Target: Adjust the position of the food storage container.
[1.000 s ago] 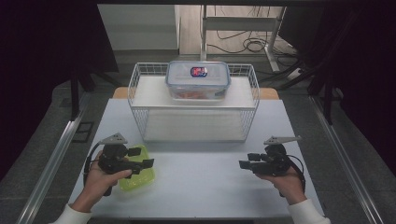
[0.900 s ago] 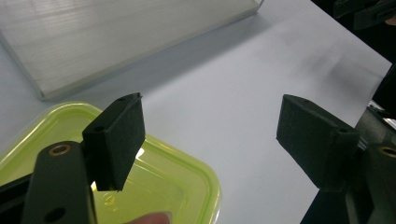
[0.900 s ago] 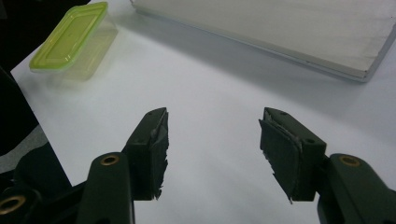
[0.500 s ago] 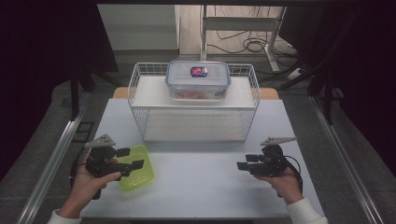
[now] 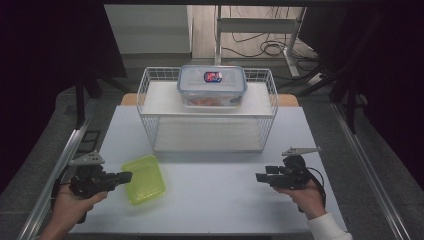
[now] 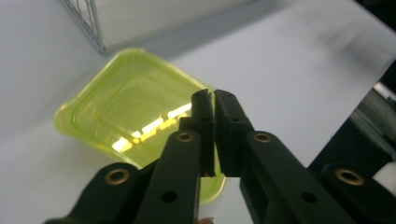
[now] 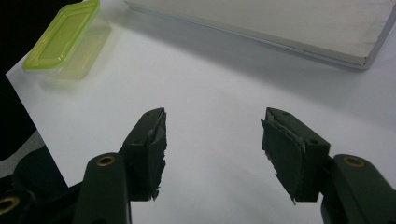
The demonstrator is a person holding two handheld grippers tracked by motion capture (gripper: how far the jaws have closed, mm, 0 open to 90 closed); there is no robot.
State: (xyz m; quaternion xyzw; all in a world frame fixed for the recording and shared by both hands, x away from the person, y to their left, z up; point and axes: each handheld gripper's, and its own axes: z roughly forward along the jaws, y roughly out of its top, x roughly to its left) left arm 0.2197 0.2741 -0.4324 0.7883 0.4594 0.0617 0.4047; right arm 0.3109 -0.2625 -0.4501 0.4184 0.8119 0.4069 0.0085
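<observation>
Label: a red-and-blue sticker (image 5: 213, 77) sits on the lid of the clear lidded box (image 5: 212, 86); its writing is too small to read.
Green container (image 5: 144, 178): shallow, translucent yellow-green, resting on the white table (image 5: 220, 200) near its left front, just in front of the wire basket (image 5: 150, 125); nothing in it.
Left gripper (image 5: 125, 176): held level, tips just beside the container's left rim; jaws have just closed, pads together, nothing between them.
Right gripper (image 5: 260, 176): well apart from the container, at the table's right; jaws wide apart, nothing between them.
Clear lidded box: stands on the basket's upper shelf; holds something reddish, possibly food.
</observation>
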